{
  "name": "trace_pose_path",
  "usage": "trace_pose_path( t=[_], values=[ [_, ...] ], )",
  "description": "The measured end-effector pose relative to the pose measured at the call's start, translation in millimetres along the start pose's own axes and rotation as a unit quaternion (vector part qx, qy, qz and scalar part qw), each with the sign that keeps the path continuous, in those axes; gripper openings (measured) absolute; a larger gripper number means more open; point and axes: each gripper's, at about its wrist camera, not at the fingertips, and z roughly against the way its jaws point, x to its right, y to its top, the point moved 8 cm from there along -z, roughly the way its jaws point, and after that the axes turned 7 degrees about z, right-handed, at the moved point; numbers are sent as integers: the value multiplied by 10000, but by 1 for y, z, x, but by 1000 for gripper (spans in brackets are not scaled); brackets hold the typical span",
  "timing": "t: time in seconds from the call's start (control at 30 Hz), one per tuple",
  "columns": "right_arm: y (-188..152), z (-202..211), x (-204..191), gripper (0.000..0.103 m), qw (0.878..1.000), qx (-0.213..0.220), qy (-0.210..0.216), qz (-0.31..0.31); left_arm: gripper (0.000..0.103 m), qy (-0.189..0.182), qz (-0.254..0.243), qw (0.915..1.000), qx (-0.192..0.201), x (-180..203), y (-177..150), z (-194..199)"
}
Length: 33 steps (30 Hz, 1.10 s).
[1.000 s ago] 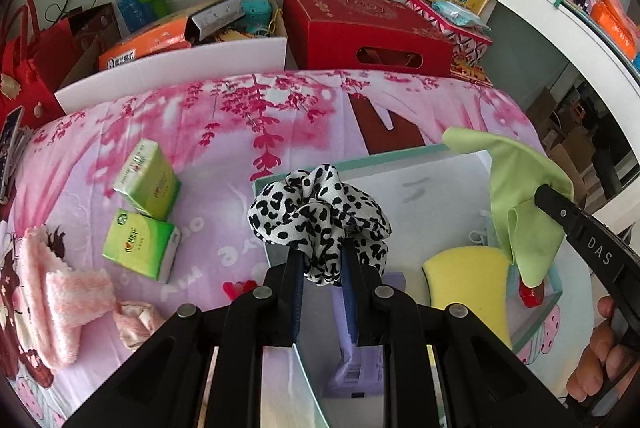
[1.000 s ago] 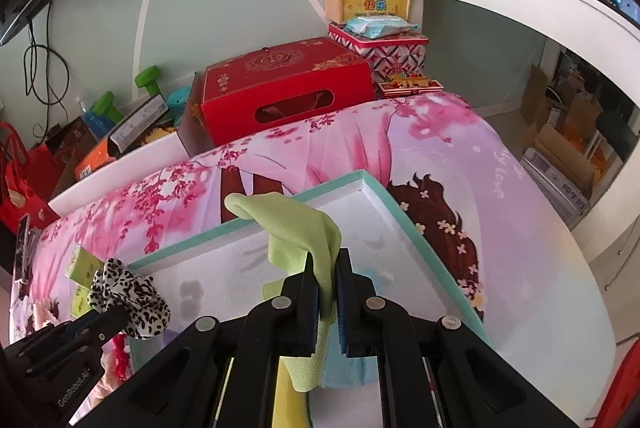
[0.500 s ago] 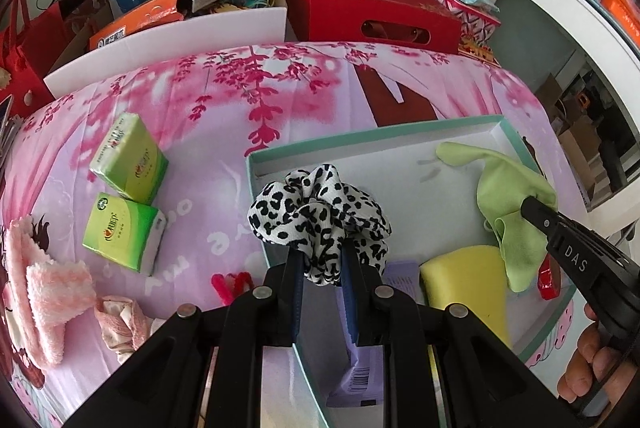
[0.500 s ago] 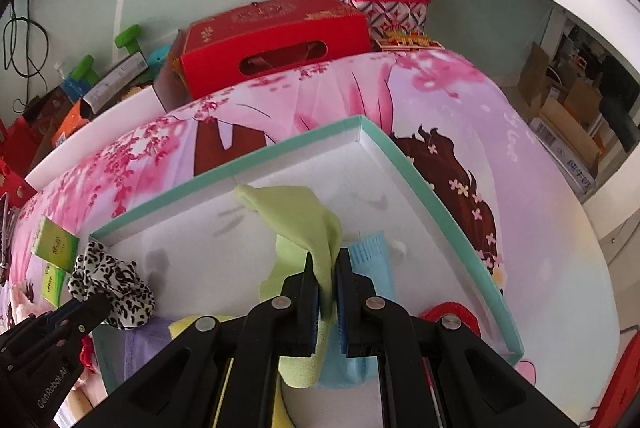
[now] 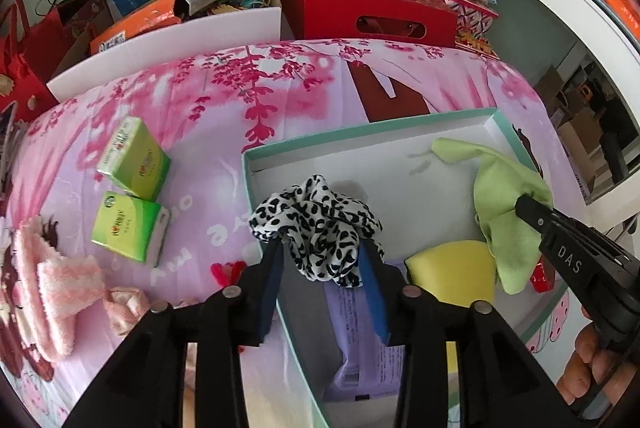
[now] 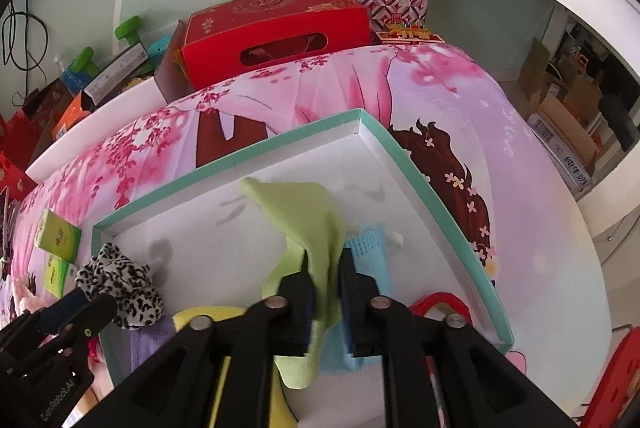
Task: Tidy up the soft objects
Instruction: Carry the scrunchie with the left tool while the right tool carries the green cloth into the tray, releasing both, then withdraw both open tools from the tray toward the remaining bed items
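**Claws Loosen Over Teal Box as Scrunchie and Cloth Hang Between Them**

Left claw hangs over the near left corner of the teal-rimmed white box, its jaws opening, with the black-and-white leopard scrunchie bunched between the two blue pads. The fabric sits at the fingertips and droops into the gap; whether the pads press on it cannot be told for certain, though it looks loose between them. Right claw, seen from its own camera, is also opening, and the lime-green cloth runs between its fingers and trails down past them, with one corner lying flat on the white floor of the box. In the left wrist view that same claw reaches in from the right with the green cloth draped over its tip, and the fingers of a hand curl around its handle.

Inside the box lie a yellow sponge, a purple packet, a light blue cloth under the right claw, and a red item at the near right wall. The box sits on a bed covered by a pink blossom-print sheet. Outside it, to the left, two green tissue packs lie side by side, with a fluffy pink sock nearer the camera. A red gift box stands beyond the bed against the wall.
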Motion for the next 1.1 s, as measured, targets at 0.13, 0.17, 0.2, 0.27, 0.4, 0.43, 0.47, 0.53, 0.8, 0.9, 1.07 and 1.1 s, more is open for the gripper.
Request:
trace_pose_path(
  t=[0.13,0.17,0.2,0.27,0.4,0.43,0.47,0.53,0.8,0.9,1.07,1.1],
  values=[
    [-1,7,0,33,9998,-61,-131,100,49,44,-27,10000,62,2,2,14],
    [-1,10,1,33,9998,-67,-135,96,49,42,-41,9999,97,2,2,18],
    [-1,11,1,33,9999,-71,-126,91,49,49,-58,9999,132,3,3,22],
    [-1,17,2,33,9999,-59,-61,78,49,73,-71,9997,202,3,5,29],
    [1,29,-1,58,9999,-24,17,128,53,135,-88,9994,316,1,8,39],
    [0,31,-2,61,9999,-36,12,151,60,143,-85,9993,321,0,8,40],
    [0,32,-2,63,9998,-63,18,162,63,153,-78,9993,318,-1,8,39],
    [-1,32,-3,66,9998,-95,37,184,64,206,-45,9992,331,-4,9,39],
    [-4,27,0,101,9996,-181,-1,219,87,520,145,9980,340,-22,10,31],
    [-3,28,0,103,9997,-146,28,208,96,589,237,9973,361,-30,10,28],
    [-4,27,-1,103,9996,-160,44,230,98,704,351,9963,359,-40,11,26],
    [-4,27,-1,103,9996,-149,50,216,98,708,375,9961,363,-41,11,26]
  ],
)
